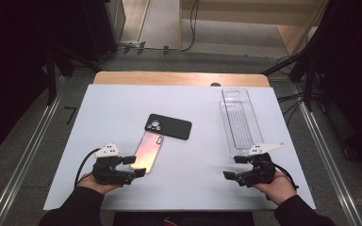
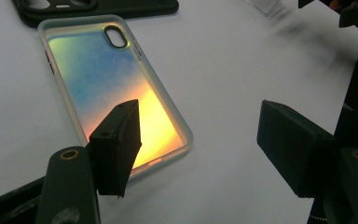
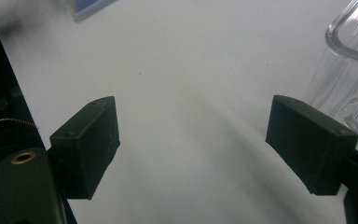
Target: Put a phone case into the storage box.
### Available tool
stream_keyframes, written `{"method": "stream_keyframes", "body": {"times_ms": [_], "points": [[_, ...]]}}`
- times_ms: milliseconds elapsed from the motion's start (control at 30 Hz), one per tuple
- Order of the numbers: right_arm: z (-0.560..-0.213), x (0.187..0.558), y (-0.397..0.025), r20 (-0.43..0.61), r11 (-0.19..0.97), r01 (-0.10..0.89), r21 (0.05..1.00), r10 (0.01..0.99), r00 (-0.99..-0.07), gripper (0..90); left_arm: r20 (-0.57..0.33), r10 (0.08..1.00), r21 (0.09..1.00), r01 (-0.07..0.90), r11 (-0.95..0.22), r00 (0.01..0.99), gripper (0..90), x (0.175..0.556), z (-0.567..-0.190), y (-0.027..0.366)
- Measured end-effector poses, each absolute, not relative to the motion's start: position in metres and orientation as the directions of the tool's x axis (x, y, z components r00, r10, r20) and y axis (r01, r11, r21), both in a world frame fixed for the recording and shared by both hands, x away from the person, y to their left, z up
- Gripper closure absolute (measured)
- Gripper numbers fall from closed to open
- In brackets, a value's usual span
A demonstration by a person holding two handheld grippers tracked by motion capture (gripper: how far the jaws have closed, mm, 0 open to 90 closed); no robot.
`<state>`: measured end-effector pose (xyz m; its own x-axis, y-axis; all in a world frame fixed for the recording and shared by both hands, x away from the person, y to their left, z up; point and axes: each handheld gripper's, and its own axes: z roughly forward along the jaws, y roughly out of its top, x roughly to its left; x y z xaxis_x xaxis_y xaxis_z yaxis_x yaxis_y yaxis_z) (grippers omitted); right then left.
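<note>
An iridescent phone case (image 1: 149, 149) (image 2: 116, 88) lies flat on the white table, its near end beside my left gripper (image 1: 135, 165) (image 2: 198, 142). That gripper is open, one jaw over the case's near end, the other over bare table. A black phone case (image 1: 168, 126) (image 2: 98, 7) lies just beyond the iridescent one, touching it. A long clear plastic tray (image 1: 239, 120) (image 3: 349, 70) lies at the right. My right gripper (image 1: 233, 167) (image 3: 191, 144) stands open over bare table near the tray's near end, holding nothing.
The white table (image 1: 113, 108) ends in a wooden strip (image 1: 179, 78) at the far side. Metal rails (image 1: 327, 155) run along both sides on the floor. Cables (image 1: 292, 99) lie on the floor at the far right.
</note>
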<state>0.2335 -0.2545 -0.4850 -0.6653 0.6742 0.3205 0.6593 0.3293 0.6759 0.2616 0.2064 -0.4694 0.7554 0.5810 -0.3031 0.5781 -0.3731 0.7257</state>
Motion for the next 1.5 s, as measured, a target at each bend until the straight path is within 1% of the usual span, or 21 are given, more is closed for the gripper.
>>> {"method": "stream_keyframes", "body": {"times_ms": [167,300,433,567,900,1100,1500], "points": [[-0.486,0.235,-0.255,0.316,0.335,0.658,0.674,0.675,-0.667,15.4,-0.308,0.585,0.723,0.585,-0.369,0.75,30.7,0.262,-0.47,0.207],[-0.485,0.234,-0.256,0.312,0.334,0.657,0.675,0.678,-0.665,15.4,-0.322,0.603,0.706,0.61,-0.361,0.73,30.8,0.262,-0.465,0.21],[-0.484,0.232,-0.254,0.314,0.335,0.66,0.673,0.678,-0.665,15.4,-0.301,0.611,0.711,0.599,-0.368,0.732,30.8,0.261,-0.465,0.214],[-0.485,0.232,-0.251,0.306,0.352,0.656,0.668,0.673,-0.673,15.4,-0.293,0.605,0.719,0.588,-0.371,0.74,30.7,0.261,-0.464,0.216],[-0.484,0.231,-0.249,0.299,0.359,0.653,0.667,0.673,-0.676,15.4,-0.305,0.611,0.704,0.605,-0.372,0.731,30.8,0.263,-0.465,0.216],[-0.483,0.23,-0.251,0.294,0.356,0.653,0.669,0.68,-0.672,15.4,-0.311,0.6,0.715,0.597,-0.363,0.737,30.7,0.262,-0.464,0.216],[-0.482,0.23,-0.253,0.3,0.348,0.658,0.668,0.683,-0.666,15.4,-0.327,0.595,0.71,0.606,-0.358,0.734,30.6,0.264,-0.465,0.219]]}}
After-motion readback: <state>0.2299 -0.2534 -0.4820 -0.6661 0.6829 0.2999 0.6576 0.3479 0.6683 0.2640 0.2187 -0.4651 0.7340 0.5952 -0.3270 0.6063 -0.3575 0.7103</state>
